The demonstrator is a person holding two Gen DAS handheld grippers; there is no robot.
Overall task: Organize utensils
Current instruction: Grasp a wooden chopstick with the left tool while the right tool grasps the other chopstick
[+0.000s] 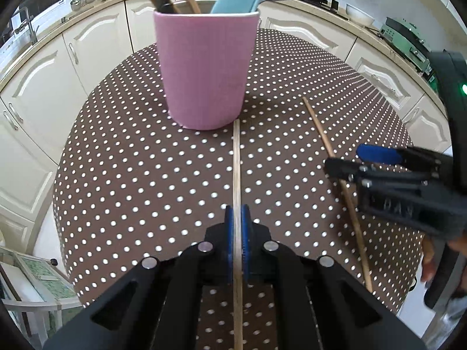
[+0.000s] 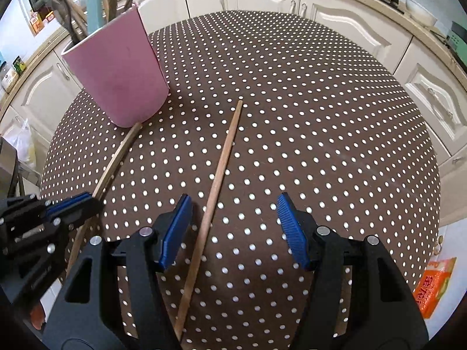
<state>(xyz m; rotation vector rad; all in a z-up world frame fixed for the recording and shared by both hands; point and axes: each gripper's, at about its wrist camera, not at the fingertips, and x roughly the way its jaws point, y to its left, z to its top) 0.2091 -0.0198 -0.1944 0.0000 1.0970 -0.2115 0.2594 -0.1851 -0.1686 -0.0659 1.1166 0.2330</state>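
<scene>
Left wrist view: left gripper [image 1: 237, 233] fingers clamped on thin pale chopstick [image 1: 236, 160], tip at pink cup [image 1: 205, 70] base. Right gripper [image 2: 233, 227] fingers apart, straddling darker chopstick [image 2: 219, 175] flat on dotted worktop [image 2: 321, 116].

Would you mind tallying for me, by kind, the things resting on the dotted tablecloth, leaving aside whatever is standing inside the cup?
Wooden chopsticks: 2, a paler chopstick clamped in the left gripper and a browner chopstick lying between the open pads of the right gripper.
Pink cup: 1.
Total: 3.
</scene>
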